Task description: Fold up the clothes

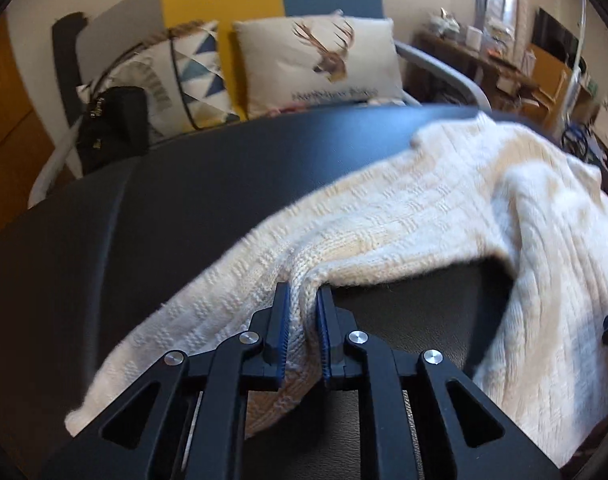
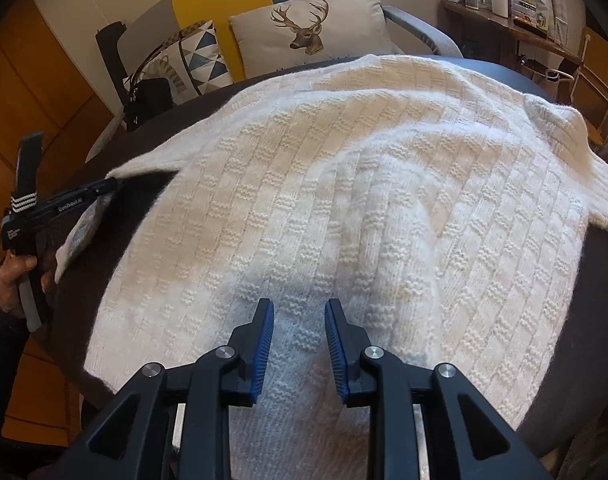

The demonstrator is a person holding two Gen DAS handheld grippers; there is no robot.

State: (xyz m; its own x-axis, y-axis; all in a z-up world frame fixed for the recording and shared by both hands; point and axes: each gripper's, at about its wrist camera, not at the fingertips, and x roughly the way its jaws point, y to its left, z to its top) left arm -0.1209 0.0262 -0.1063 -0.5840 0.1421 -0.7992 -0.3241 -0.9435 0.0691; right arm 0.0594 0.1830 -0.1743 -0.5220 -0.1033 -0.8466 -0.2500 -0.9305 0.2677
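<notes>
A cream knit sweater [image 2: 344, 208] lies spread over the dark round table [image 1: 184, 200], covering most of its right and near part. The left gripper [image 1: 303, 320] has its blue pads pinched tight on a raised ridge of the sweater's near edge, the knit bunched up between them (one sleeve trails off to the left of it). From the other side, that same gripper [image 2: 104, 188] shows at the table's left edge, a hand [image 2: 12, 280] around its handle. The right gripper [image 2: 298, 332] points down at the sweater's near middle, jaws a little apart with knit between them; whether the pads press it I cannot tell. A deer cushion [image 2: 308, 28] sits on the far sofa.
</notes>
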